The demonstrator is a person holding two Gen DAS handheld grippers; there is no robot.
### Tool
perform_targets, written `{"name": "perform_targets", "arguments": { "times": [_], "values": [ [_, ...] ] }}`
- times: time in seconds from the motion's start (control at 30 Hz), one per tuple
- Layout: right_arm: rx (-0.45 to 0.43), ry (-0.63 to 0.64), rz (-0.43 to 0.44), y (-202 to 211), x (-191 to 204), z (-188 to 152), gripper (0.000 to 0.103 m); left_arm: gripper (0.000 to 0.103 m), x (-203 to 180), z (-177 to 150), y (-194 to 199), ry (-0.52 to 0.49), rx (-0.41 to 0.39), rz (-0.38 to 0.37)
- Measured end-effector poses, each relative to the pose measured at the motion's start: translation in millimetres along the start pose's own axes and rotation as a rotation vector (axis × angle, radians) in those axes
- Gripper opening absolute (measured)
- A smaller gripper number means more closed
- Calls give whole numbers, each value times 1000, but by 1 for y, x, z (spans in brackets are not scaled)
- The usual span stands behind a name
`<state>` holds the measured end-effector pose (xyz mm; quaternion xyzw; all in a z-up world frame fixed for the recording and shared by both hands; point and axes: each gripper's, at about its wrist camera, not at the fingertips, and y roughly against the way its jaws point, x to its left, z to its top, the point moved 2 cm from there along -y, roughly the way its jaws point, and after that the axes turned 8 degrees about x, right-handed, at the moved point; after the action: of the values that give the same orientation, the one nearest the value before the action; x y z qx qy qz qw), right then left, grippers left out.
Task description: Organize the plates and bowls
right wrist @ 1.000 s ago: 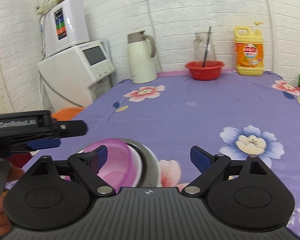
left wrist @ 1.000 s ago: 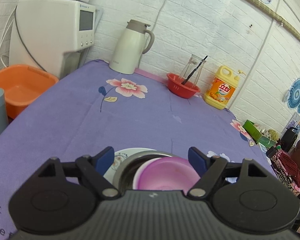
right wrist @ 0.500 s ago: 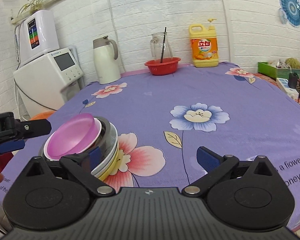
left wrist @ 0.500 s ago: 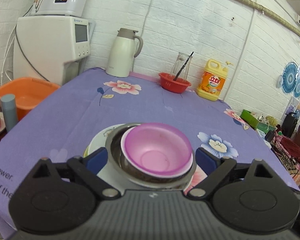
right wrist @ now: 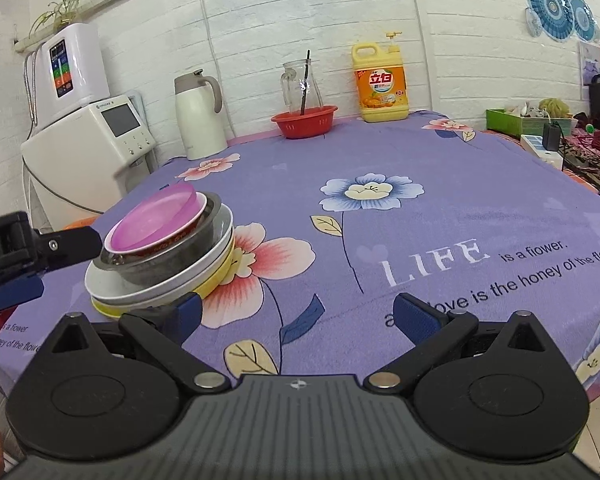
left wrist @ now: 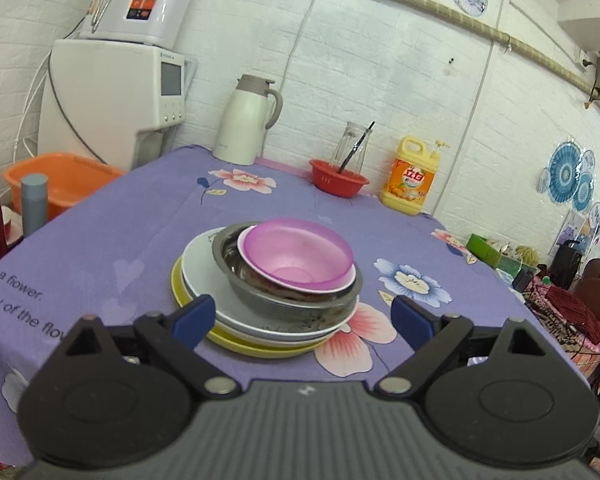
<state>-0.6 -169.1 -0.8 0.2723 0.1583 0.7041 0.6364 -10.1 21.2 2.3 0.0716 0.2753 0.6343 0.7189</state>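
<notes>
Left wrist: left gripper (left wrist: 302,316) jaws spread, just widened, empty; pink bowl (left wrist: 296,256) stack beyond. Right gripper (right wrist: 298,314) open, empty.

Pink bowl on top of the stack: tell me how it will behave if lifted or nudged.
The pink bowl looks like thin plastic, so probably light and not fragile. It sits tilted and off-centre inside the steel bowl, so a nudge would likely slide or rock it. Its smooth, flared wall may slip between pads; gripping the rim seems safer.
</notes>
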Motion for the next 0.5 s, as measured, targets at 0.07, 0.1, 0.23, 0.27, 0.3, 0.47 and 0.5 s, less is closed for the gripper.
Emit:
{"name": "perform_targets", "arguments": {
  "times": [0.07, 0.1, 0.23, 0.27, 0.3, 0.47, 0.5],
  "values": [
    [-15, 5, -2, 4, -1, -3, 103, 93, -5, -1, 3, -7, -4, -15],
    [-22, 3, -3, 6, -1, -3, 103, 93, -8, -1, 3, -15, -6, -15],
    [-39, 8, -13, 7, -2, 4, 103, 93, -15, -1, 3, -27, -10, -8],
    [-43, 6, -16, 8, -3, 5, 103, 93, -15, -1, 4, -29, -15, -8],
    [-50, 5, -17, 10, -3, 6, 103, 93, -15, 0, 6, -31, -25, -5],
    [-74, -4, -26, 16, -6, 5, 103, 93, -19, -2, 11, -65, -49, 14],
    [-73, -8, -23, 16, -8, 5, 103, 93, -19, -3, 10, -73, -45, 14]
  ]
}}
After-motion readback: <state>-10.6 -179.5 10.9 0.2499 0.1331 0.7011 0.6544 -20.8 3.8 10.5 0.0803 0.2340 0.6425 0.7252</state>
